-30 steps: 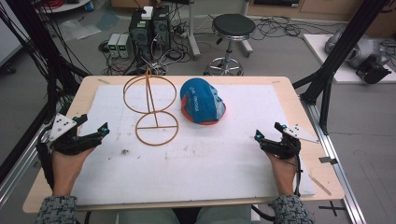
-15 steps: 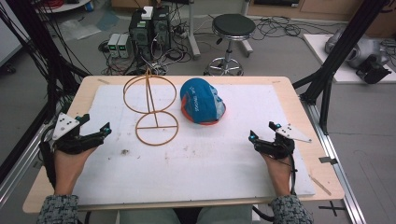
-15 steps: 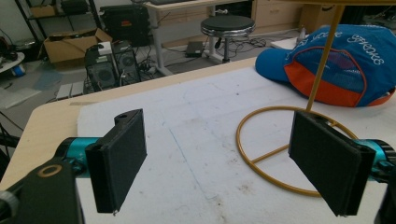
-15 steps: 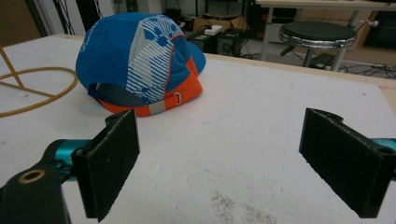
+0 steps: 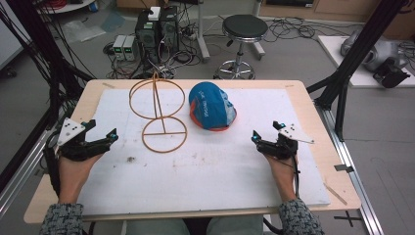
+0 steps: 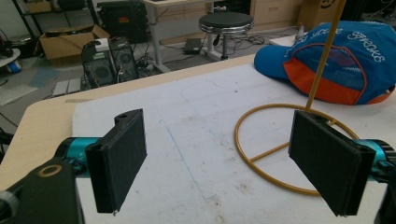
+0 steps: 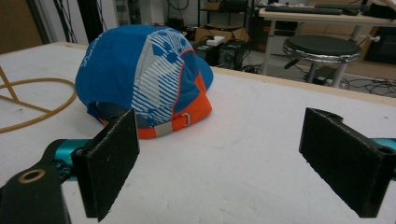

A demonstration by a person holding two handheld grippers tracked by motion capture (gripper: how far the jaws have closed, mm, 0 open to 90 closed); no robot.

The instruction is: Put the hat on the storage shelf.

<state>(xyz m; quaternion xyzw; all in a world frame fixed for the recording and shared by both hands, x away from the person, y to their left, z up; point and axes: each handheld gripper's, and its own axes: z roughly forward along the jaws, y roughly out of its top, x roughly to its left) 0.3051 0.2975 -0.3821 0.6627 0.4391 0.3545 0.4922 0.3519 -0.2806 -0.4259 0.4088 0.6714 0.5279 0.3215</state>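
A white sheet [image 5: 210, 166] covered most of the wooden tabletop [image 5: 313, 100], marked with a few dark smudges near its middle. On the sheet stood a gold wire stand [image 5: 159, 115], a flat ring base with an upright hoop rising from it, and just beside it on the person's right lay a blue and orange cap [image 5: 211, 105]. Beyond the far edge were a round black stool [image 5: 243, 29], computer towers [image 5: 155, 29] and loose cables on the floor.

The left hand-held gripper [image 5: 105, 140] rested at the sheet's left edge, jaws spread wide and empty, aimed at the stand's base. The right hand-held gripper [image 5: 258, 139] sat near the right side of the sheet, jaws likewise wide apart and holding nothing, facing the cap's back strap.
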